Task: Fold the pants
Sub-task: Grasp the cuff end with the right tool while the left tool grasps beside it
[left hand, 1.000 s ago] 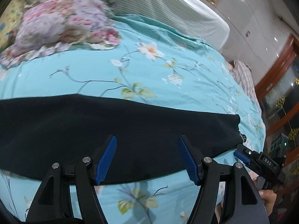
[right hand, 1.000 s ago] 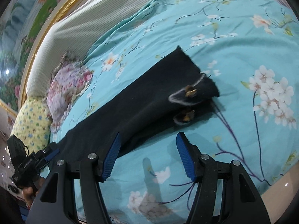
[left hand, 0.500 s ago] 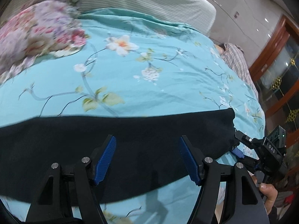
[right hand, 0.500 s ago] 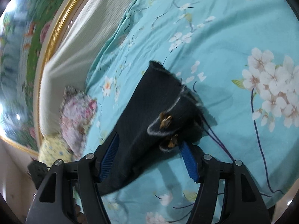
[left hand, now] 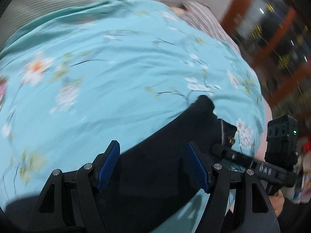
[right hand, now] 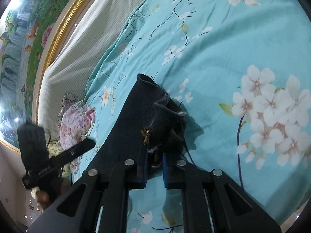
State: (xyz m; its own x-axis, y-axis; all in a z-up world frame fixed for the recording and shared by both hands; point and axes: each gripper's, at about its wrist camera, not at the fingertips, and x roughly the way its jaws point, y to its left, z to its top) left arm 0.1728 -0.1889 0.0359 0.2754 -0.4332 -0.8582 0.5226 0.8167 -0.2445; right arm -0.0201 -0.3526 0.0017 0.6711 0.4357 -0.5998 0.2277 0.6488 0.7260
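Black pants [left hand: 159, 155] lie as a long band across a turquoise flowered bedspread [left hand: 108, 73]. My left gripper [left hand: 153, 165] hangs open just above the cloth, its blue pads [left hand: 108, 163] wide apart with nothing pinched. In the right wrist view the pants' [right hand: 132, 128] end with small gold trims is bunched up. My right gripper [right hand: 154, 171] is closing on that bunched end, its blue pads [right hand: 164, 171] pressing the fabric between them. The right gripper's black body [left hand: 252, 163] shows at the right of the left wrist view, at the pants' end.
A floral pillow [right hand: 74, 124] and a yellow pillow lie near the striped headboard [right hand: 81, 50] under a gold-framed picture [right hand: 25, 29]. The left gripper's body [right hand: 48, 163] and a hand show at the lower left. Dark wooden furniture [left hand: 272, 38] stands beyond the bed.
My left gripper has swept along the pants toward the end at the right and rolled. The right gripper has moved onto the pants' end and its jaws have come together on the bunched cloth.
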